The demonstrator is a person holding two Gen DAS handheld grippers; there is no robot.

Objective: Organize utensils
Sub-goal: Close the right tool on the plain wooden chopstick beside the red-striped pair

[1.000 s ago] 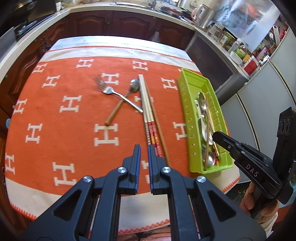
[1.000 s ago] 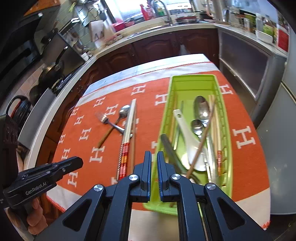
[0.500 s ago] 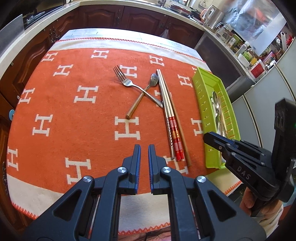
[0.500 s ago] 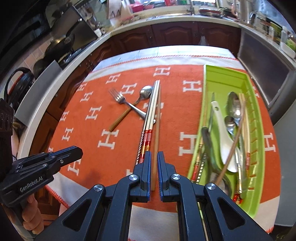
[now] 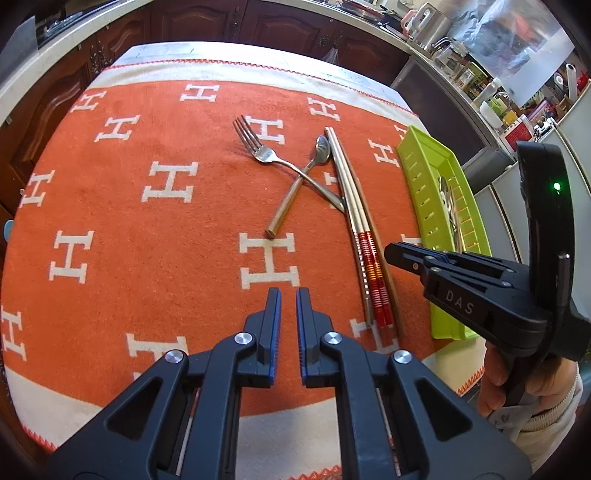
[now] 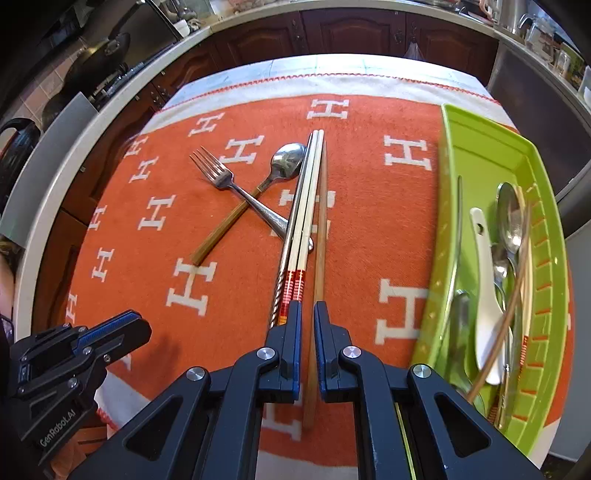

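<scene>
On the orange cloth lie a steel fork (image 5: pixel 258 149) (image 6: pixel 218 177) crossed over a spoon (image 5: pixel 320 154) (image 6: pixel 286 162) with a brown handle, and several chopsticks (image 5: pixel 354 218) (image 6: pixel 304 221) with red-banded ends, plus a plain wooden chopstick (image 6: pixel 320 236). A green tray (image 5: pixel 424 177) (image 6: pixel 480 155) at the right holds spoons, chopsticks and a white spoon (image 6: pixel 487 295). My right gripper (image 6: pixel 306 314) hovers over the chopsticks' near ends, jaws a narrow gap apart, holding nothing. My left gripper (image 5: pixel 288 299) is over bare cloth, jaws likewise nearly closed and empty.
The cloth (image 5: pixel 110 229) covers a table ringed by dark wood cabinets (image 6: pixel 351 33). Counters with jars and kettles (image 5: pixel 443 33) run along the back right. A stove with pans (image 6: pixel 110 55) is at the far left.
Both grippers have moved left across the table and lower; the right one went from above the tray to over the chopsticks' near ends. The utensils have not moved.
</scene>
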